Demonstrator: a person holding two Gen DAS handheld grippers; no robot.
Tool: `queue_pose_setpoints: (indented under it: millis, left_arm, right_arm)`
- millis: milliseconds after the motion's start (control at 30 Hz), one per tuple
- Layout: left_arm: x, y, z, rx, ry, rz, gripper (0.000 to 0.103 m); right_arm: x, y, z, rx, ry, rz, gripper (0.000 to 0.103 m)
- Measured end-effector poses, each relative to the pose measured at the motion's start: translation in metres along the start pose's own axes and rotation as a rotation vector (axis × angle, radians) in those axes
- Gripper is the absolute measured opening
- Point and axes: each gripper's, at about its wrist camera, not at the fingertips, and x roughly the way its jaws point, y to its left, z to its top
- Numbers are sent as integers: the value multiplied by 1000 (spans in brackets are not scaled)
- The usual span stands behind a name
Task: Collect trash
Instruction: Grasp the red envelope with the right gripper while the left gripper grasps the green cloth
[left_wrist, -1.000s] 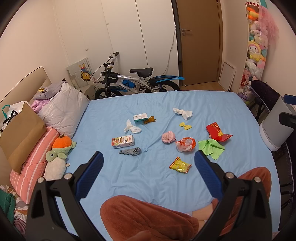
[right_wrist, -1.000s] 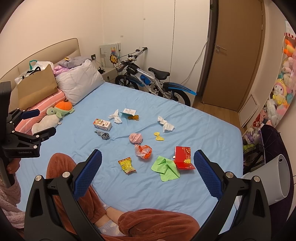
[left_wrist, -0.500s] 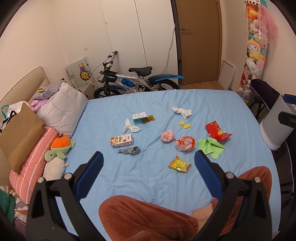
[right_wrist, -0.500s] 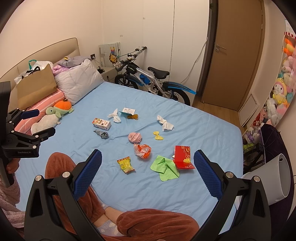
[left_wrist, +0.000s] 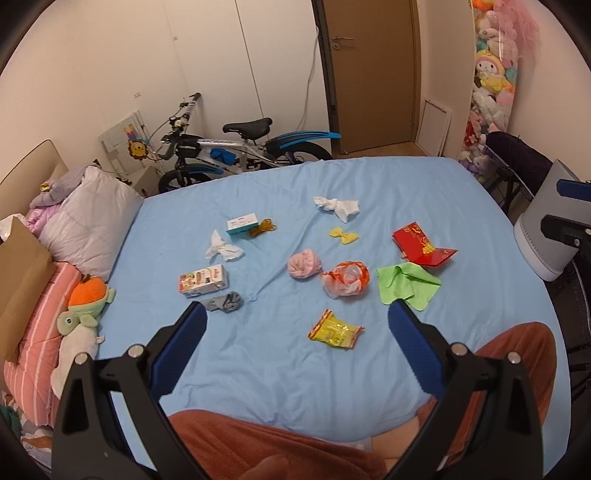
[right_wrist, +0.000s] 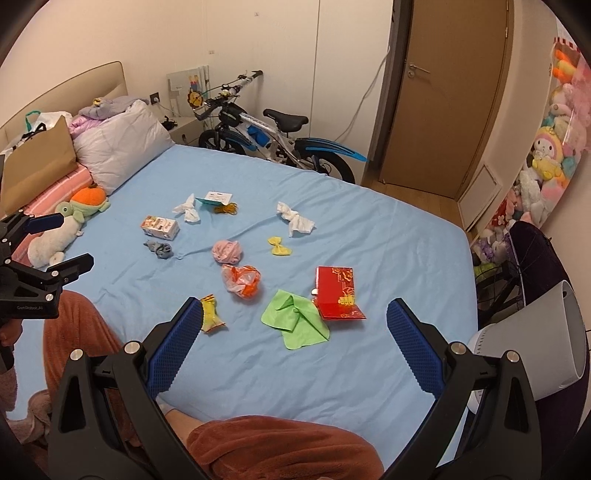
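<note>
Litter is scattered over the blue bed (left_wrist: 406, 192) (right_wrist: 388, 240): a yellow snack wrapper (left_wrist: 335, 329) (right_wrist: 209, 314), an orange plastic bag (left_wrist: 345, 278) (right_wrist: 242, 280), two crumpled white tissues (left_wrist: 337, 206) (left_wrist: 222, 248), a small carton (left_wrist: 203, 280) (right_wrist: 159, 226) and a red envelope (left_wrist: 421, 244) (right_wrist: 338, 291). A white bin (right_wrist: 539, 347) (left_wrist: 546, 236) stands off the bed's right side. My left gripper (left_wrist: 295, 317) hangs open above the near bed, empty. My right gripper (right_wrist: 293, 314) is open too, over the green cloth (right_wrist: 295, 323), holding nothing.
A bicycle (left_wrist: 236, 151) leans behind the bed, before the door (left_wrist: 369, 74). Pillows (left_wrist: 88, 221), a paper bag (left_wrist: 18, 280) and a plush turtle (left_wrist: 86, 302) line the left side. Soft toys (right_wrist: 546, 155) hang at right. The person's brown-clad knees (left_wrist: 266, 443) are at the near edge.
Both views have shifted slightly, with the litter sitting a little nearer and lower. Both grippers stay open and nothing has been picked up.
</note>
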Motion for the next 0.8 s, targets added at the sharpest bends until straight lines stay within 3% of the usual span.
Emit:
queue_pose_setpoints:
  millis: [233,467,800]
  left_arm:
    - [72,-48,0,44,84,-112,98]
    - [135,-100,2,64,134,-171,98]
    - [240,-144,-9,58,279,-193,98]
  right_arm:
    - [63,-33,-28,-88,24,-104,96]
    - [128,-58,-56,-192,59,-80,96]
    - [234,-79,-83,-368,120,-16,95]
